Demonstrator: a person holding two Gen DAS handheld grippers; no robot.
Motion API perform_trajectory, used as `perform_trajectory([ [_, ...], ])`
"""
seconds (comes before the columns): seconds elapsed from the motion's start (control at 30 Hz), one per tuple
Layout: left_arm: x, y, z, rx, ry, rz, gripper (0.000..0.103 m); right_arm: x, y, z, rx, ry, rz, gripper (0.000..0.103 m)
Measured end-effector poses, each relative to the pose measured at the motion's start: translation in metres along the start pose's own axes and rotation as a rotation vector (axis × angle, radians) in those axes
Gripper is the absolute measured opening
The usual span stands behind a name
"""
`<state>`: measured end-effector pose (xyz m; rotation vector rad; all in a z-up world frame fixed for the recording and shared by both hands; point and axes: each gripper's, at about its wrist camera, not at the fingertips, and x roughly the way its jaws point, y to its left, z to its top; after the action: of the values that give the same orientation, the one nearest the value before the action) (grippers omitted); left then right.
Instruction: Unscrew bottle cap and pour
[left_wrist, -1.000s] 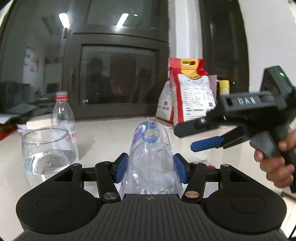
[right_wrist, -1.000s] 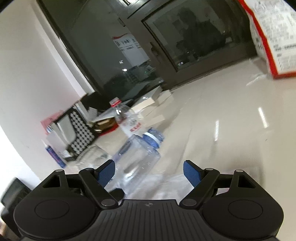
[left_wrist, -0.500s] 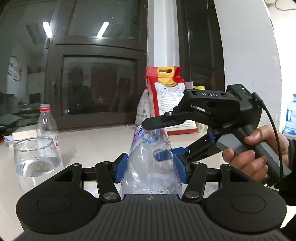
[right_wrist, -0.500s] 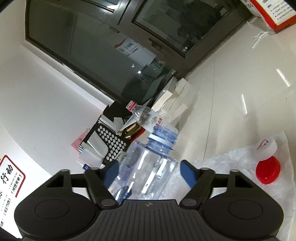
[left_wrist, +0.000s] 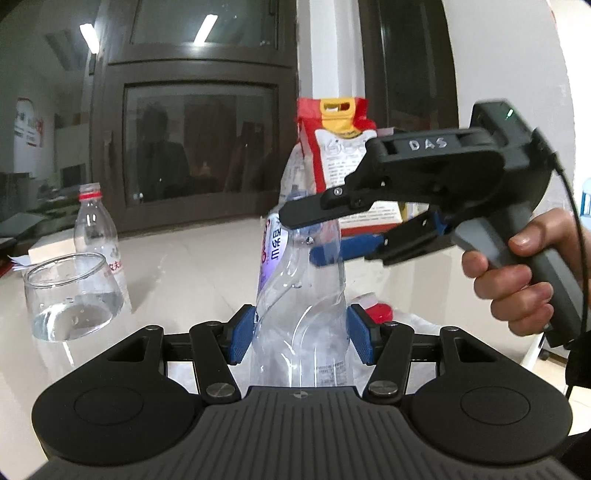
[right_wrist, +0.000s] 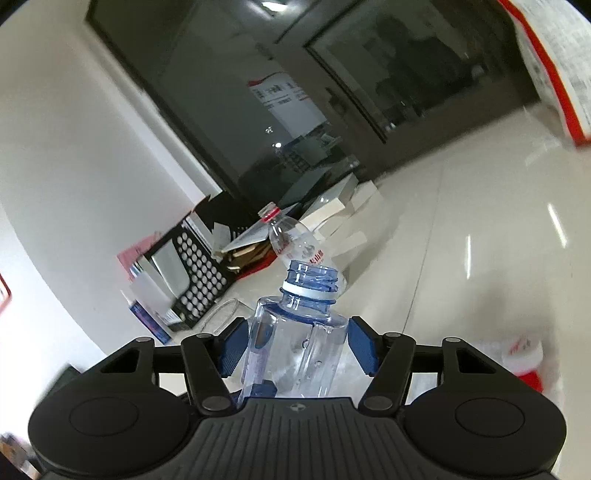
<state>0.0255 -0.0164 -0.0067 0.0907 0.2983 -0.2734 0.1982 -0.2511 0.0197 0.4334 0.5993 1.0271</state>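
A red and white bag (left_wrist: 334, 147) stands in the middle of the left wrist picture. A second clear bottle (left_wrist: 94, 225) with a red ring stands at the left.

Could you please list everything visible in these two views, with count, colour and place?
Bottle: one, clear with bluish neck, cap off, between both grippers.
Glass: one, clear, some water inside, on table to the left.
Second bottle: one, clear with red neck ring, behind the glass.
Caps: two, red and white, on white plastic at right.
Bag: one, red, white and yellow, standing behind.
Left gripper: black with blue pads, shut on the bottle's body.
Right gripper: black with blue pads, jaws closing around the bottle's shoulder.
Hand: one, holding the right gripper's handle.
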Motion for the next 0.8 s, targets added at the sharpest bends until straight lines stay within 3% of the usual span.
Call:
perform_trajectory([
  [0.23,0.009,0.009,0.011,0.016,0.011,0.054,0.058,0.006,0.044,0.009,-0.230,-0.022,-0.061,0.061],
  [0.57,0.040,0.025,0.025,-0.016,0.047,0.159,0.058,0.036,0.081,0.014,-0.463,-0.028,-0.152,0.059],
  [0.8,0.052,0.030,0.020,-0.029,0.048,0.201,0.059,0.050,0.087,0.010,-0.536,-0.021,-0.177,0.059],
])
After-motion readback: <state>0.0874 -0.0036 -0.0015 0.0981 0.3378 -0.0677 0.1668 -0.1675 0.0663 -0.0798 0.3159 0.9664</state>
